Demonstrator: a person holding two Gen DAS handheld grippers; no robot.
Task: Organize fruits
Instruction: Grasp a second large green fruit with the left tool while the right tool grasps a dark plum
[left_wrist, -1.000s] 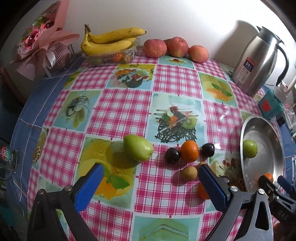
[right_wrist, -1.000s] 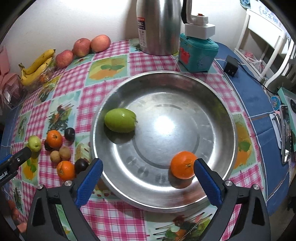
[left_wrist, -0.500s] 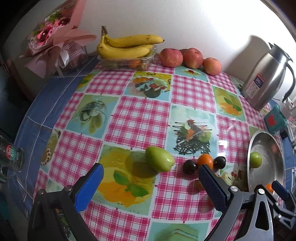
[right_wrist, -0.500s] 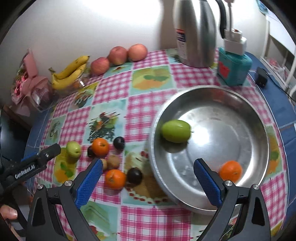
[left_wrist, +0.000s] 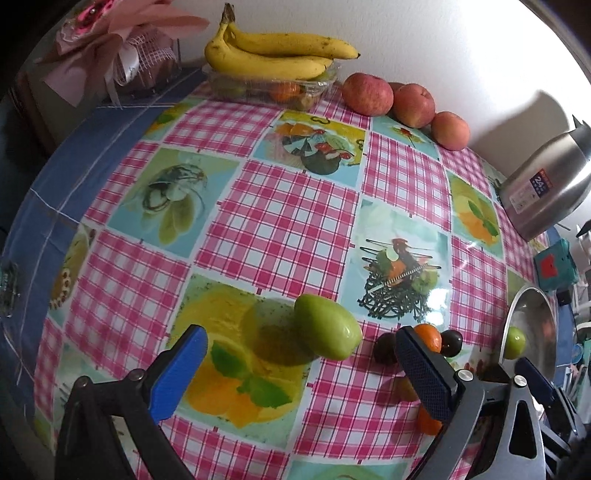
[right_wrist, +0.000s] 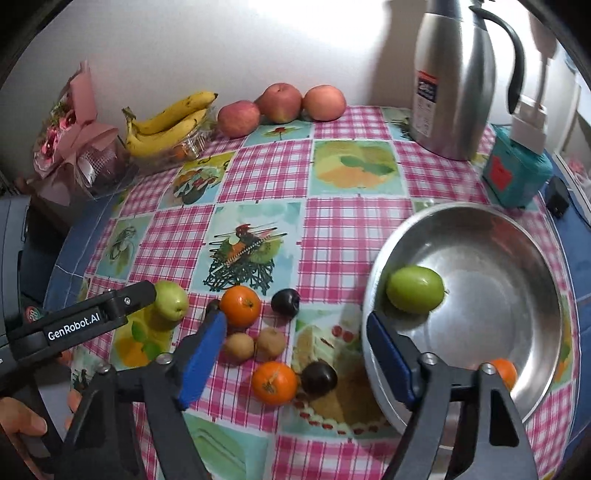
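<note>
A green fruit (left_wrist: 327, 326) lies on the checked tablecloth, just ahead of and between the blue pads of my open left gripper (left_wrist: 301, 373), untouched. My right gripper (right_wrist: 295, 354) hovers over the loose fruit left of the steel bowl (right_wrist: 498, 295). Its jaws are closing, and nothing is pressed between them. Under it lie an orange (right_wrist: 274, 382), a dark plum (right_wrist: 318, 376) and two kiwis (right_wrist: 240, 346). Farther off sit a second orange (right_wrist: 240, 305) and another plum (right_wrist: 285, 302). The bowl holds a green fruit (right_wrist: 414, 290) and an orange (right_wrist: 504, 373).
Along the back wall are bananas (right_wrist: 166, 123) on a clear tray, three apples (right_wrist: 280, 103) and a steel kettle (right_wrist: 454, 81). A teal box (right_wrist: 517, 177) stands behind the bowl. A pink bouquet (right_wrist: 74, 136) fills the back left corner. A hand (right_wrist: 22, 424) shows at lower left.
My right gripper has swung left from above the bowl to above the loose fruit, and its jaws have narrowed. The left gripper has moved closer to the green fruit.
</note>
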